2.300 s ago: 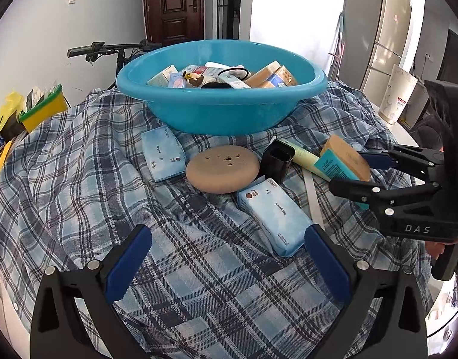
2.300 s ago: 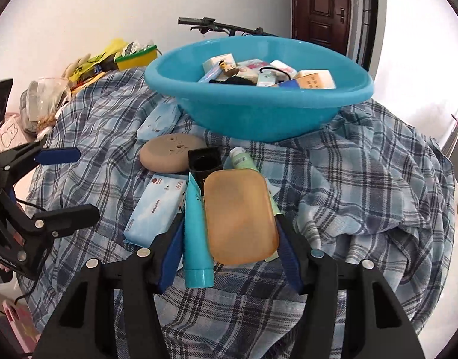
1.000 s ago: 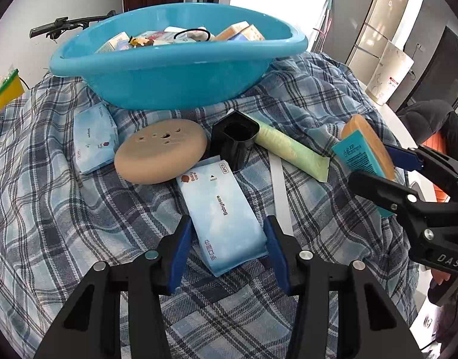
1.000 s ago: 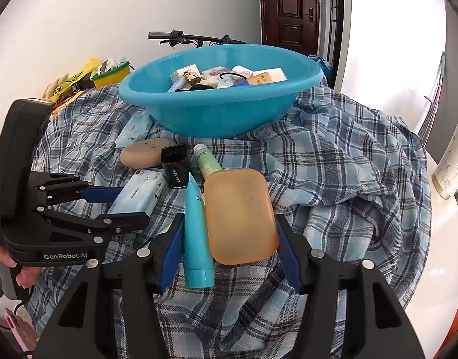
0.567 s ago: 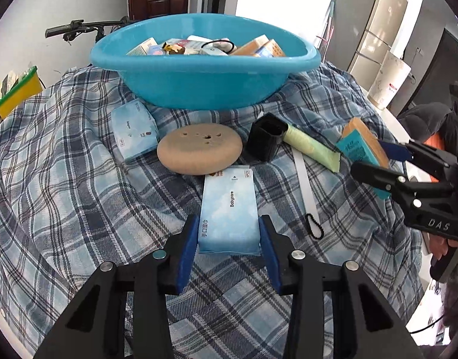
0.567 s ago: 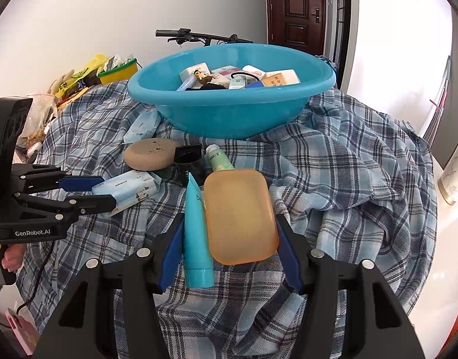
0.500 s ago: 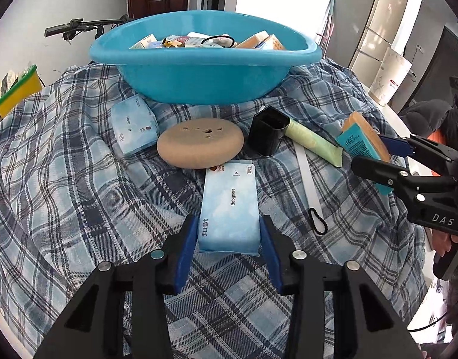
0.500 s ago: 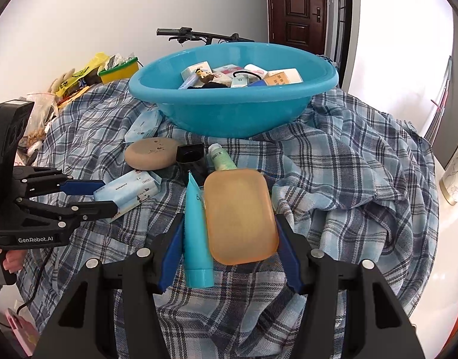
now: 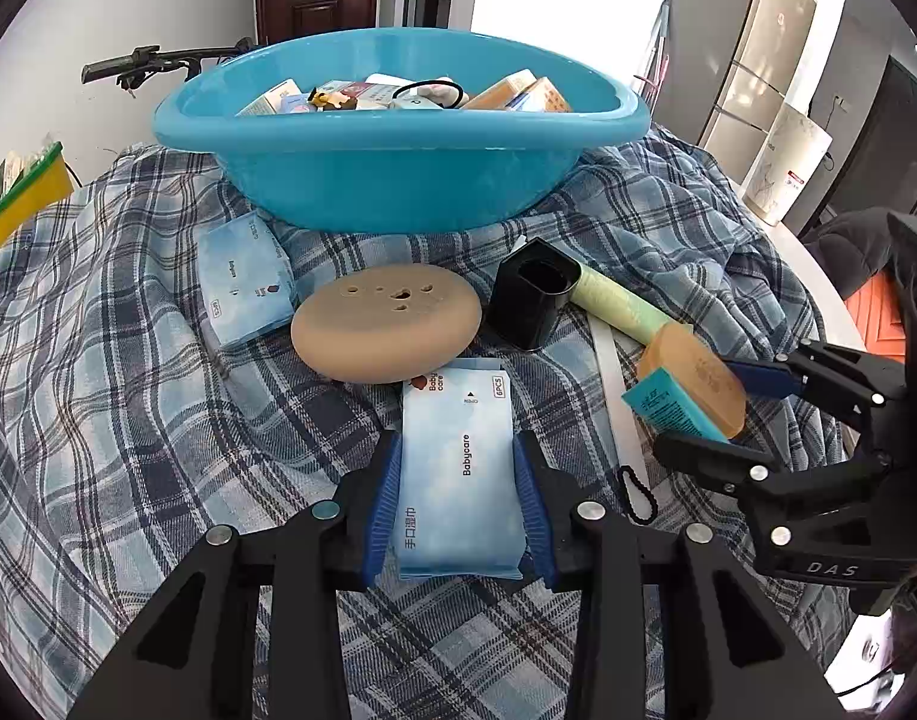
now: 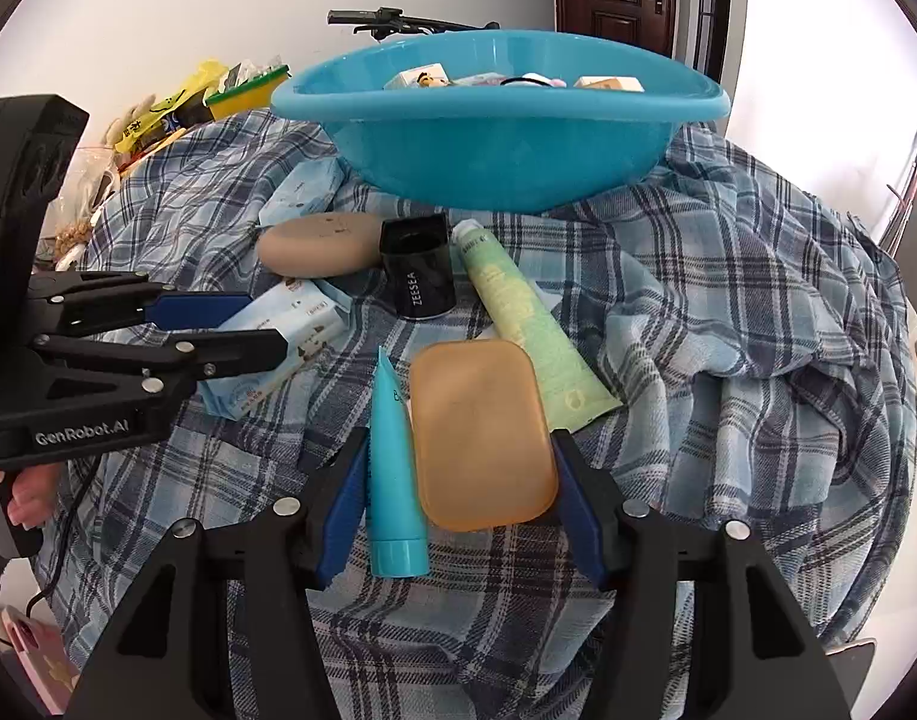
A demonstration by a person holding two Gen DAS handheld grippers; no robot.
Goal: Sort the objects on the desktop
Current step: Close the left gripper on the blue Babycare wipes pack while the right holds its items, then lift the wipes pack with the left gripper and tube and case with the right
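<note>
My left gripper [image 9: 457, 468] is shut on a light blue wet-wipes pack [image 9: 458, 468] and holds it just above the plaid cloth, in front of a tan round sponge [image 9: 386, 321]. My right gripper [image 10: 458, 468] is shut on an orange soap-shaped case [image 10: 479, 432] together with a teal tube [image 10: 392, 480]. Both also show in the left wrist view, the case [image 9: 695, 378] to the right. A blue basin [image 9: 398, 138] holding several small boxes stands at the back. A black cup [image 9: 533, 294], a pale green tube [image 9: 623, 306] and a second wipes pack [image 9: 242, 276] lie on the cloth.
The plaid cloth [image 9: 98, 390] covers a rounded table. A white strap with a black cord [image 9: 617, 420] lies between the grippers. A yellow-green box [image 9: 20, 192] sits far left. A bicycle handlebar [image 9: 158, 63] and a door are behind the basin.
My left gripper closed on the wipes pack and has carried it slightly back from the sponge. My right gripper keeps its hold on the case and tube and has lowered nearer the cloth.
</note>
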